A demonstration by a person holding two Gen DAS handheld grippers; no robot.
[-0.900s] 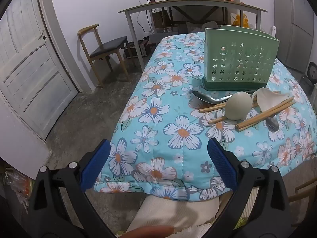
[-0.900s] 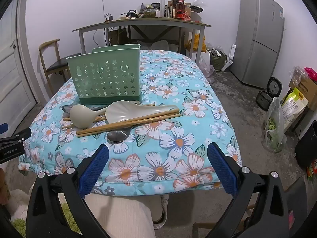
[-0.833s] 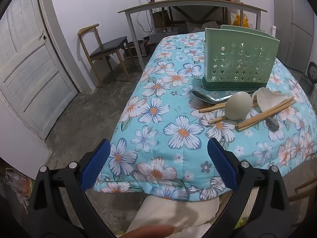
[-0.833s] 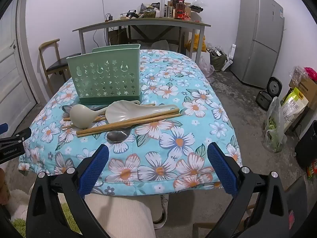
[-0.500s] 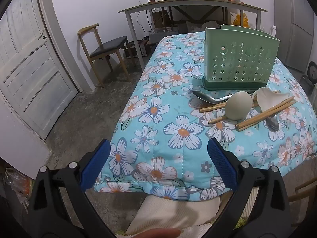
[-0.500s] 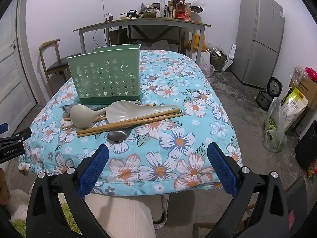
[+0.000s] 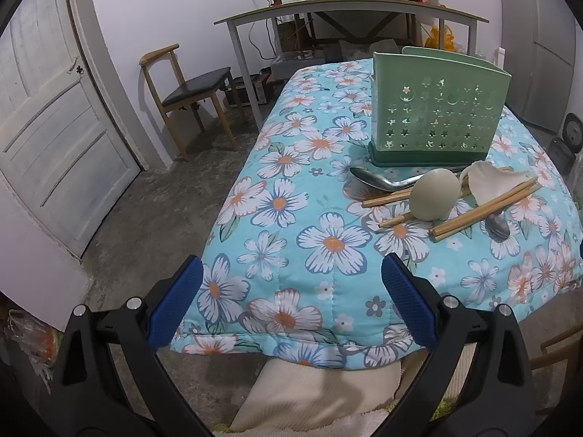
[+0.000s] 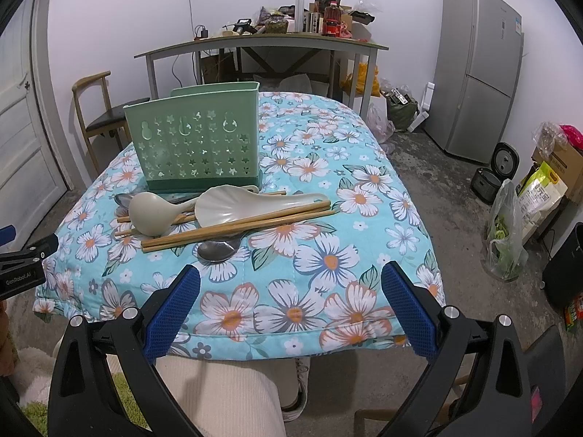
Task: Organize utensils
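With both grippers (image 7: 291, 298) (image 8: 289, 298) spread and empty, we should take the top chopsticks (image 8: 237, 225) at centre frame first, then the holder (image 8: 193, 145).

Bare cloth (image 8: 328, 255) fronts the utensil pile (image 8: 218, 215); green holder (image 8: 196, 145) blocks behind

On the floral tablecloth (image 8: 328, 255), a green perforated utensil holder (image 8: 195, 145) stands upright behind a heap of utensils: a beige ladle (image 8: 153, 215), a rice paddle (image 8: 237, 205), chopsticks (image 8: 237, 227) and a metal spoon (image 8: 216, 251). The right gripper (image 8: 291, 298) hovers near the table's edge, blue pads (image 8: 171, 309) wide apart with nothing between them.
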